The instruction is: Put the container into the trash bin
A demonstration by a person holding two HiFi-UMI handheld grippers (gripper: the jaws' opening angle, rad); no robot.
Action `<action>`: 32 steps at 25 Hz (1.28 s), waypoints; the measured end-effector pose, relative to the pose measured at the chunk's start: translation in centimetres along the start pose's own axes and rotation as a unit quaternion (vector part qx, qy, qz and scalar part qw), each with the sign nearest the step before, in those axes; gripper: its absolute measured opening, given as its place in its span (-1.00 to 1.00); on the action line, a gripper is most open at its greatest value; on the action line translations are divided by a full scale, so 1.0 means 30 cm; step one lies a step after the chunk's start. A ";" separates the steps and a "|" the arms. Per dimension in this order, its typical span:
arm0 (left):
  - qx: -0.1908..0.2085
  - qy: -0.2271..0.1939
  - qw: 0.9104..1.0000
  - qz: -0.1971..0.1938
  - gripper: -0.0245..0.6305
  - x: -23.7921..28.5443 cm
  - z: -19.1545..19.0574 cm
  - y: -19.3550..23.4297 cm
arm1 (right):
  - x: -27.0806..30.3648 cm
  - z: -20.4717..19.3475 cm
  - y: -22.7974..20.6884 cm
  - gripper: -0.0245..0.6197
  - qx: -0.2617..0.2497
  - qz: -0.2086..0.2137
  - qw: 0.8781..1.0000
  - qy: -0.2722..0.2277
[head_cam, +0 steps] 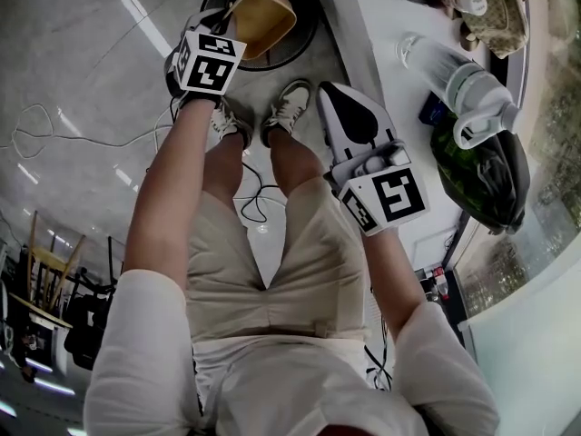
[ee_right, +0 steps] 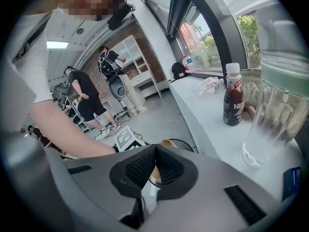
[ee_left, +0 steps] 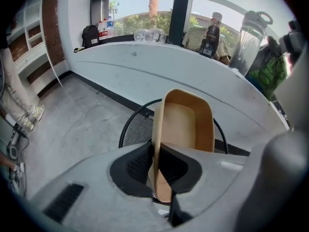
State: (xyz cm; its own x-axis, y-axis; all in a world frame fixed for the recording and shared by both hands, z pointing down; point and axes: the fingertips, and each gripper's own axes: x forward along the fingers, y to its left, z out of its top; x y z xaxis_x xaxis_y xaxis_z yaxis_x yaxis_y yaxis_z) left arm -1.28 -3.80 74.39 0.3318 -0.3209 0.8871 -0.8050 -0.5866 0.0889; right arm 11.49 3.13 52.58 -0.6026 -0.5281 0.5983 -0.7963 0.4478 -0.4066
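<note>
My left gripper is shut on the side wall of a tan paper container, which stands on edge between the pads. The container hangs right above the round black mesh trash bin on the floor. In the head view the container sits over the bin at the top, with the left gripper on its left rim. My right gripper hovers beside the white counter, jaws shut with nothing between them. In the right gripper view its closed tips point toward the bin.
A white counter runs along the right, carrying a clear plastic bottle, a dark drink bottle and a green and black bag. The person's feet stand just before the bin. Cables lie on the floor; other people stand farther back.
</note>
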 end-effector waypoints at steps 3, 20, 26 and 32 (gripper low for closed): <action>0.030 0.011 0.999 0.000 -0.85 0.030 0.007 -0.011 | 0.007 -0.007 -0.032 -0.92 0.003 -0.006 1.000 0.000; 0.130 0.124 0.984 -0.017 -0.85 0.218 -0.004 -0.050 | 0.045 -0.064 -0.115 -0.92 0.009 -0.002 1.000 0.008; 0.144 0.154 0.977 -0.028 -0.85 0.294 -0.017 -0.077 | 0.062 -0.080 -0.139 -0.92 0.010 0.001 1.000 0.009; 0.189 0.177 0.966 -0.025 -0.85 0.364 -0.039 -0.079 | 0.086 -0.104 -0.160 -0.92 0.015 0.001 1.000 0.005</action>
State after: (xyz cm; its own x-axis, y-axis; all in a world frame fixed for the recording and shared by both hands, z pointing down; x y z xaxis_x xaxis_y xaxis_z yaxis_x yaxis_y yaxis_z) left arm 3.66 -5.05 84.40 0.1220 -0.0496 0.9913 -0.5333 -0.8456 0.0233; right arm 13.92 1.87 58.21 -0.6039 -0.5197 0.6043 -0.7962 0.4273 -0.4283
